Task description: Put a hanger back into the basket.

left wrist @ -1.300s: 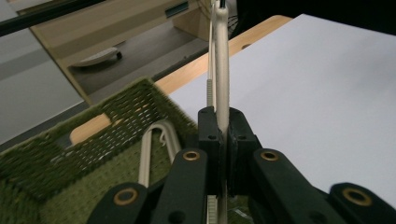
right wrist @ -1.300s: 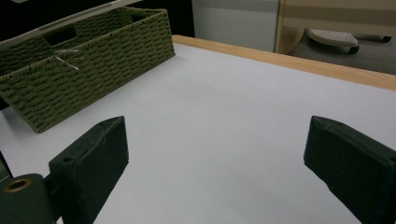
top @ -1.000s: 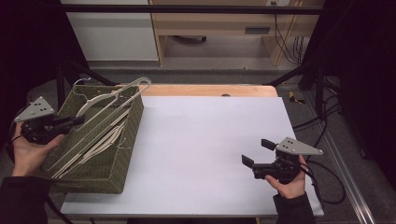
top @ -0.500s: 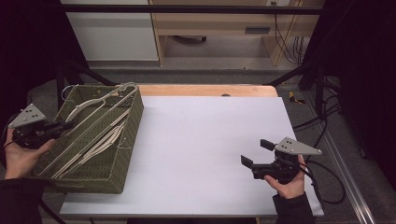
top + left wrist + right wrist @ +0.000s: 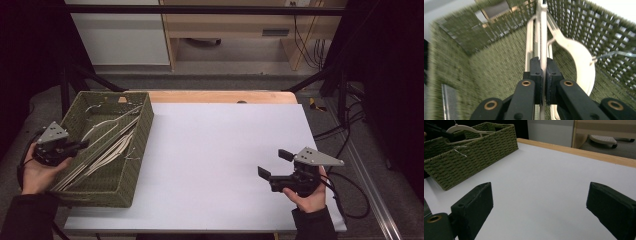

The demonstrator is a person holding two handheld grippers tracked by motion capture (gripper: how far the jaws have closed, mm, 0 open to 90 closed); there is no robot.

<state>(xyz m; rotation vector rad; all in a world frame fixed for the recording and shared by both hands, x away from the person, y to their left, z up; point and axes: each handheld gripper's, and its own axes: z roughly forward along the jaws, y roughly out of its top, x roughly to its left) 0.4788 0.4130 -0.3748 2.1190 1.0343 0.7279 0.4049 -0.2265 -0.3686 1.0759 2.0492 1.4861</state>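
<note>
The left claw [image 5: 543,75] is clamped tight on the thin bar of a cream hanger [image 5: 574,53] inside the green woven basket [image 5: 132,150] at the bench's [image 5: 225,150] left edge. To do this well, draw the hanger straight along the basket (its wire hook sits near the mesh wall and could snag). Farther right, the right claw [image 5: 539,212] hangs wide open and empty above the bare bench.

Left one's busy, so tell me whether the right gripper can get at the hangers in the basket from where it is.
Probably yes: the right gripper stands open, with bare table between it and the open-topped basket holding the hangers.
</note>
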